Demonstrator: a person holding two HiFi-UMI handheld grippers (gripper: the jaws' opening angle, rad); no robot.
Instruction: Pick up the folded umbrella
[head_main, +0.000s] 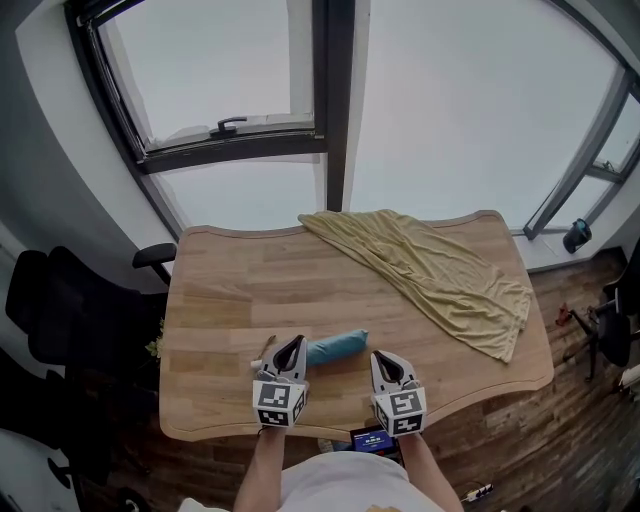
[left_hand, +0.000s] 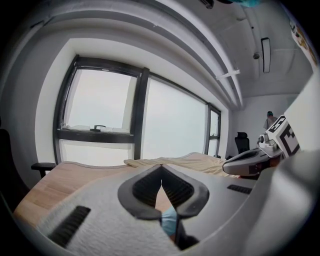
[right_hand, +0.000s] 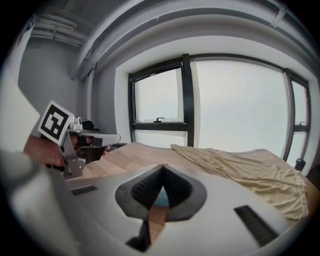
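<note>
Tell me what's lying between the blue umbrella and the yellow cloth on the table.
Nothing. In the head view, only bare wooden table separates the umbrella from the cloth.

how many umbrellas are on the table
1. The blue folded umbrella lies near the table's front edge, between the left tongs and right tongs in the head view. The yellow cloth over the far right corner could hide another.

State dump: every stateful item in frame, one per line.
Left hand-held gripper: shut, empty.
Right hand-held gripper: shut, empty.
Umbrella: folded, lying on table, not gripped.
Cloth: rumpled, spread over the table's far right side.
</note>
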